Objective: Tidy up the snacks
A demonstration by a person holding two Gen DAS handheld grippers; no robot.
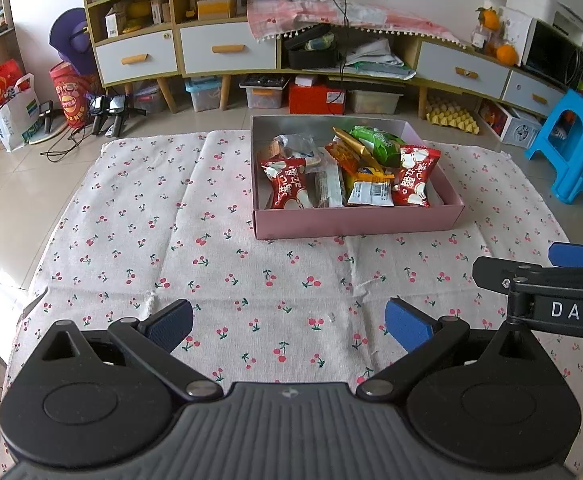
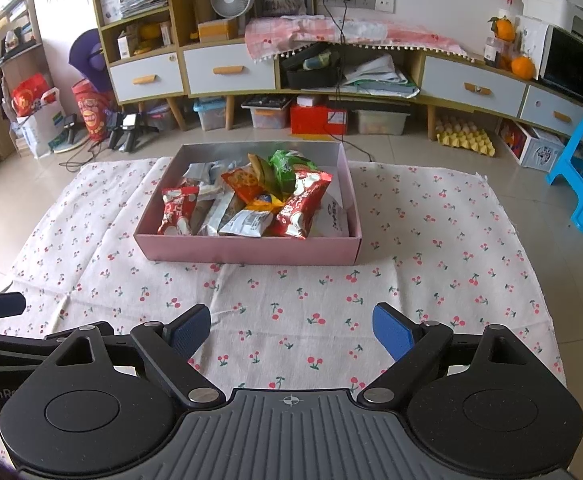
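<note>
Snacks [image 1: 347, 168]: heaped inside pink box [image 1: 355, 220], none on cloth. Two red packets [image 1: 413, 176] near front wall, green packet [image 1: 375, 140] toward back, white packet [image 1: 371, 194] at front centre. Box sits on cherry-print cloth [image 1: 211, 264], toward far edge.

Left gripper [image 1: 289, 326]: released, jaws wide, nothing between pads, hovering over bare cloth, well short of box.

Right gripper [image 2: 291, 332]: released, jaws wide, empty, over cloth, box straight ahead.

Grippers side by side. Cabinet [image 1: 227, 48] and blue stool [image 1: 575, 148] beyond cloth.

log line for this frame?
left tongs: open, empty | right tongs: open, empty | snacks: in pink box | cloth: bare
</note>
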